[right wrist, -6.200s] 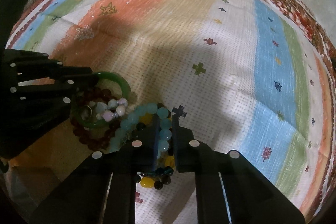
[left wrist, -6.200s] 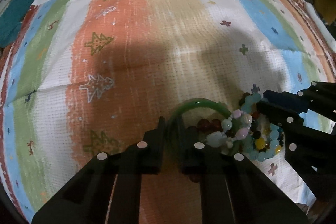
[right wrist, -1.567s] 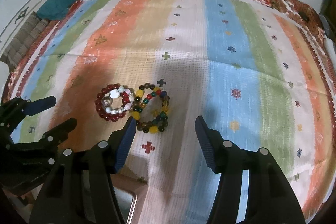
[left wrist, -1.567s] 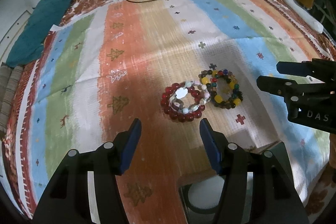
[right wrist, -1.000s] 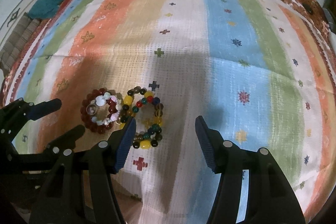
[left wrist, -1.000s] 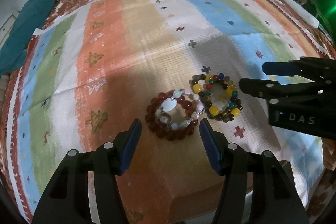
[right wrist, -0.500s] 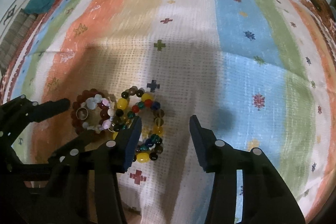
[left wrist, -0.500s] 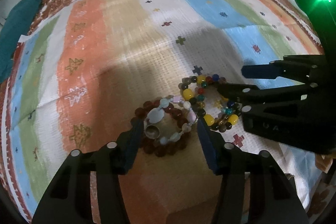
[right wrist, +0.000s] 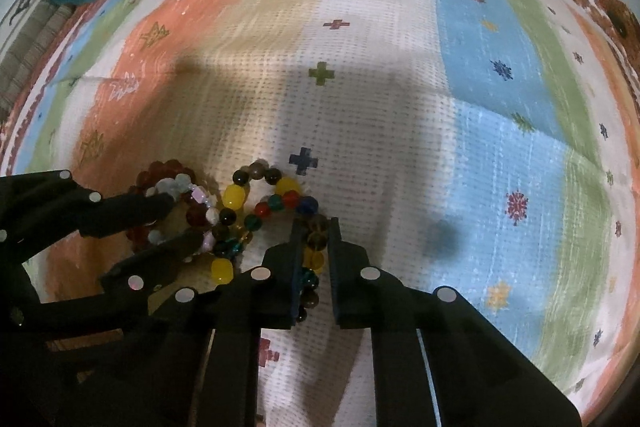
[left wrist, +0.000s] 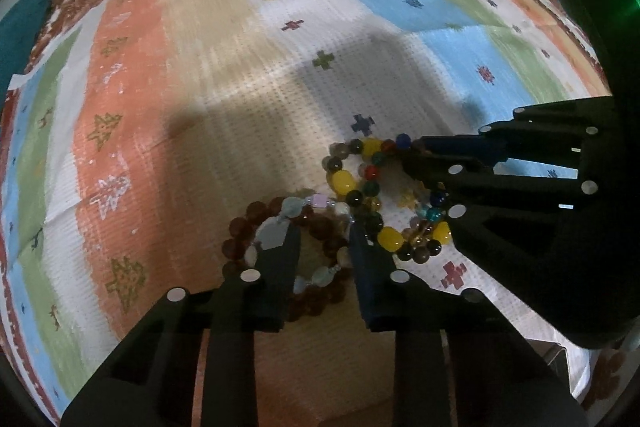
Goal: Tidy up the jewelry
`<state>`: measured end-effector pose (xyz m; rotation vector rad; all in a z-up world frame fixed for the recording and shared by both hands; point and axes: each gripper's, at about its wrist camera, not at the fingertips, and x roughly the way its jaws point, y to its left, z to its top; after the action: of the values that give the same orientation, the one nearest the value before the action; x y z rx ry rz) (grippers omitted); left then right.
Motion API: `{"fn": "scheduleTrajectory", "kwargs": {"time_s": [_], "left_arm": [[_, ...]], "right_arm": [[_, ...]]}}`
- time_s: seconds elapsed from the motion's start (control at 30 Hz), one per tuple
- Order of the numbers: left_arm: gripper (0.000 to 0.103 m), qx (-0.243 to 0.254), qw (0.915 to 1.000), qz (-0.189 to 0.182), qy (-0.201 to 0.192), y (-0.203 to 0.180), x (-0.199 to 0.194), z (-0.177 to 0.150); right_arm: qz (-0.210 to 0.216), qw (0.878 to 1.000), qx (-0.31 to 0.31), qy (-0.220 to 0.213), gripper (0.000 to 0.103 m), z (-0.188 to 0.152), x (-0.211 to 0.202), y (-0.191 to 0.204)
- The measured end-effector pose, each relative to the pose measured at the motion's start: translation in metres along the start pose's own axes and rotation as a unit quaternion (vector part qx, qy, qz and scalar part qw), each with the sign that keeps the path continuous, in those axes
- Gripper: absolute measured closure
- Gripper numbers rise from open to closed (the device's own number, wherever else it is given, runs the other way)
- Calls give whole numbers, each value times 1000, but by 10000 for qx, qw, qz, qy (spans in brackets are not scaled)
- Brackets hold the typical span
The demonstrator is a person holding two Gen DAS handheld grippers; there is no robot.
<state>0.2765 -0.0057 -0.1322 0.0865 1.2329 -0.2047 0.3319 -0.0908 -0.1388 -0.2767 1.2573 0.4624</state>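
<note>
Pickup step basically: on the striped cloth [right wrist: 400, 107], the multicoloured bead bracelet [right wrist: 280, 211] is pinched in the right gripper [right wrist: 314, 239]'s just-closed jaws while the left gripper [left wrist: 320, 247]'s narrowing jaws straddle the red bead bracelet [left wrist: 320, 223]'s side, so lifting both apart is probably called for next.

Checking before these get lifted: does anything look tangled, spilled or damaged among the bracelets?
No loose beads or breaks show. One oddity: the multicoloured bracelet and the dark red bracelet lie touching, possibly overlapping where they meet, so lifting either may drag the other.
</note>
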Motion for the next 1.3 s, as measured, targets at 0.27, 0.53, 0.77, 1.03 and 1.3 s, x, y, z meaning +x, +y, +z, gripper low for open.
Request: {"fn": "scheduleTrajectory", "kwargs": {"time_s": [0.27,0.53,0.77,1.03,1.3], "left_arm": [[79,6,10000,-93,-5,0,-2,0],[79,114,9998,-131,-8,-2,-3,-1],[92,153,9998,-76,82,-4,2,-1],[92,29,9999,40,-91,-3,-10,-6],[92,-469,9982,241,-285,4,-42,-14]], "right_arm": [[15,10000,17,-26,92,-1,-1,-2],[44,10000,32,-32,93,-3,-3,-4],[33,10000,1,-47,93,-4,-5,-4],[-68,9998,-44,-167,93,-7,-17,-2],[-81,9995,-59,-307,93,-22,-37,5]]}}
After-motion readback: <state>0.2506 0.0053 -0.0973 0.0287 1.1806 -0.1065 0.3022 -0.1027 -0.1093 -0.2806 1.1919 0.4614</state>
